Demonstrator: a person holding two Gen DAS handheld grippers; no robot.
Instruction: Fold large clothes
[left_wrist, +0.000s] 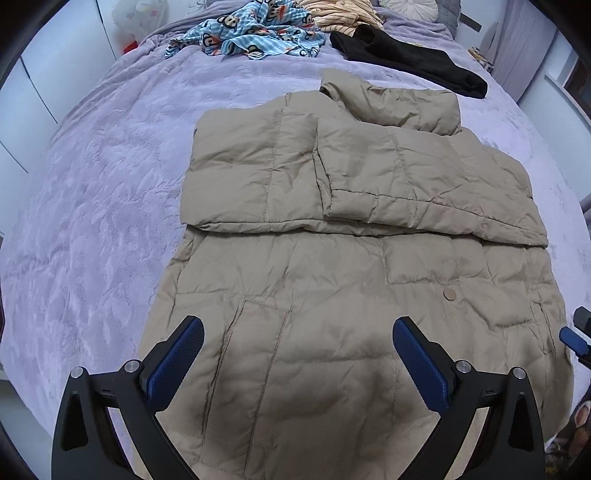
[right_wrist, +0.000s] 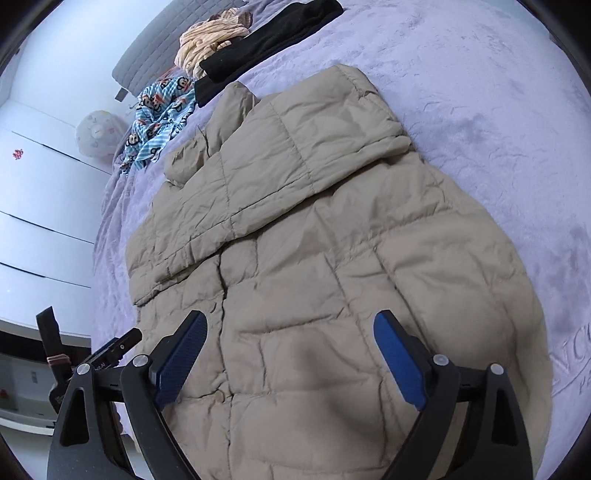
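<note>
- Far left, the lilac embossed plush bedspread (left_wrist: 92, 206) covers the bed, and white cupboard doors (right_wrist: 33, 221) stand beyond its edge in the right wrist view.
- At the top left of the bed, a crumpled light-blue striped garment with a cartoon monkey print (left_wrist: 255, 35) lies in a heap, well clear of the action.
- Just beside it to the right sits a bunched peach striped cloth (left_wrist: 340, 14), and next to that a flat black knitted garment (left_wrist: 410, 61) stretches toward the far right corner.
- Now the left gripper (left_wrist: 298, 334): its 2 blue-padded fingers (left_wrist: 177, 362) stand spread wide, nothing between them, hanging above the lower hem area.
- Centre stage, the large beige quilted puffer jacket (left_wrist: 332, 266) lies flat on the bedspread, collar end away from the camera. Both sleeves are folded in across the chest, the right one overlapping the left, and 1 round snap button (left_wrist: 450, 294) shows on the lower front.
- Over to the right gripper (right_wrist: 290, 332): released too, blue pads (right_wrist: 399, 358) far apart with only jacket fabric showing below the gap, no pinch on the cloth.
- A sliver of the right gripper also peeks in at the right edge of the left wrist view.
- Far right, embroidered lettering (right_wrist: 574, 373) marks the bedspread's near corner.
</note>
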